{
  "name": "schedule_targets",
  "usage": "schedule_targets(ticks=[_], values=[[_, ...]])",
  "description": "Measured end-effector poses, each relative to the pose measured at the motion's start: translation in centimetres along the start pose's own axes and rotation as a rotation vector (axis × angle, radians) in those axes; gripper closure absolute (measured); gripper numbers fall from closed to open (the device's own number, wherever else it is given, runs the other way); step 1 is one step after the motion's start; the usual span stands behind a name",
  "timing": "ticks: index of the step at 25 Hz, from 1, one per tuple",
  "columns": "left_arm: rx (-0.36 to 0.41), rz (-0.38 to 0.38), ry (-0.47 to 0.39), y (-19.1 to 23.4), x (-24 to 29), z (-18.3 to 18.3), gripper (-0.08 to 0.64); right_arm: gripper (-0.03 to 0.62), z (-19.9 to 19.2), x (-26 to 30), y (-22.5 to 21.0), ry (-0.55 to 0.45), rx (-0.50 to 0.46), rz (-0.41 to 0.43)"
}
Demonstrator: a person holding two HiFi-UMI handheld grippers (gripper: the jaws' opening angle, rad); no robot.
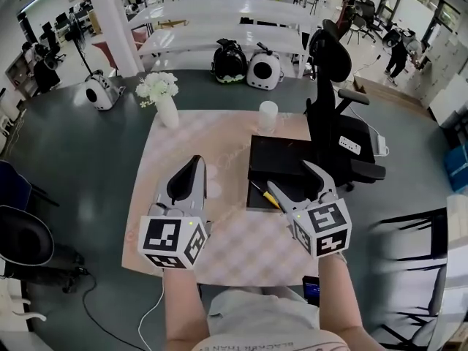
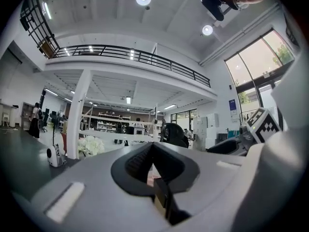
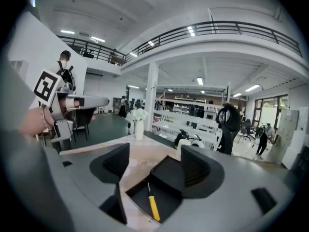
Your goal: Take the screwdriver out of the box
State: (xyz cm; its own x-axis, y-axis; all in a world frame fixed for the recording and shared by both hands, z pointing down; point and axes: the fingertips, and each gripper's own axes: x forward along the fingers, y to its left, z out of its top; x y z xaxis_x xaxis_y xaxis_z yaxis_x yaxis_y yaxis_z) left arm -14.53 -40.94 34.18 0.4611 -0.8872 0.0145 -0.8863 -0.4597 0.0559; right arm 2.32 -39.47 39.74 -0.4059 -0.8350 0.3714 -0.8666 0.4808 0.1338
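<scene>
Firstly, edges and clearance.
- desk [image 1: 190, 137]: rectangular, under a pale pink checked cloth. The near edge lies below the person's forearms. The far edge faces white shelving [image 1: 219, 13].
- box [image 1: 281, 159]: black, on the right half of the desk, close to its right edge. A flat black panel covers the far part, and the near part is an open shallow tray.
- screwdriver [image 1: 267, 197]: yellow handle, thin dark shaft, lying flat in the tray toward its left wall with the shaft pointing away from the person. Bare tray floor shows to its right.
- office chair [image 1: 340, 134]: black, just beside the desk's right edge, next to the box.
- open cloth: a broad bare stretch left of the box, from the vase down to the near edge.

Tools.
- right tool [image 1: 292, 179]: jaws spread wide with nothing between the pads. It is tilted down over the near end of the tray, and the screwdriver lies below the gap, untouched.
- left tool [image 1: 196, 161]: jaws together, gripping nothing. It is held level over the bare cloth, apart from the box.

Other items on the desk.
- vase [image 1: 168, 110]: white, holding white flowers, near the far left corner.
- white cylinder [image 1: 268, 115]: upright, just behind the box.

Room.
- floor [image 1: 88, 167]: dark grey-green.
- hall: large, with a railed balcony [image 2: 130, 54], round ceiling lamps and tall windows [image 2: 256, 76].
</scene>
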Motion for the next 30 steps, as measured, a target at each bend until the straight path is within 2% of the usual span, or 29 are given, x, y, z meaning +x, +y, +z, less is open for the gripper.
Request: schedule_targets(ticks=[9,20,26,30], values=[[-0.062,0.009,0.062,2.0,1.5,-3.7,0.549,0.297,-7.6,5.3,0.3,0.222,0.046,0.056],[-0.111,0.047,0.118,3.3,2.2,-7.0,0.549,0.369,-16.2,10.4,1.3,0.472,0.015,0.211],[-0.121,0.083,0.146,3.8,2.1,-8.2,0.549,0.373,-20.7,12.3,1.9,0.636,0.008,0.312],[-0.126,0.102,0.163,4.0,2.0,-8.6,0.549,0.373,-22.0,13.2,1.9,0.722,-0.020,0.336]])
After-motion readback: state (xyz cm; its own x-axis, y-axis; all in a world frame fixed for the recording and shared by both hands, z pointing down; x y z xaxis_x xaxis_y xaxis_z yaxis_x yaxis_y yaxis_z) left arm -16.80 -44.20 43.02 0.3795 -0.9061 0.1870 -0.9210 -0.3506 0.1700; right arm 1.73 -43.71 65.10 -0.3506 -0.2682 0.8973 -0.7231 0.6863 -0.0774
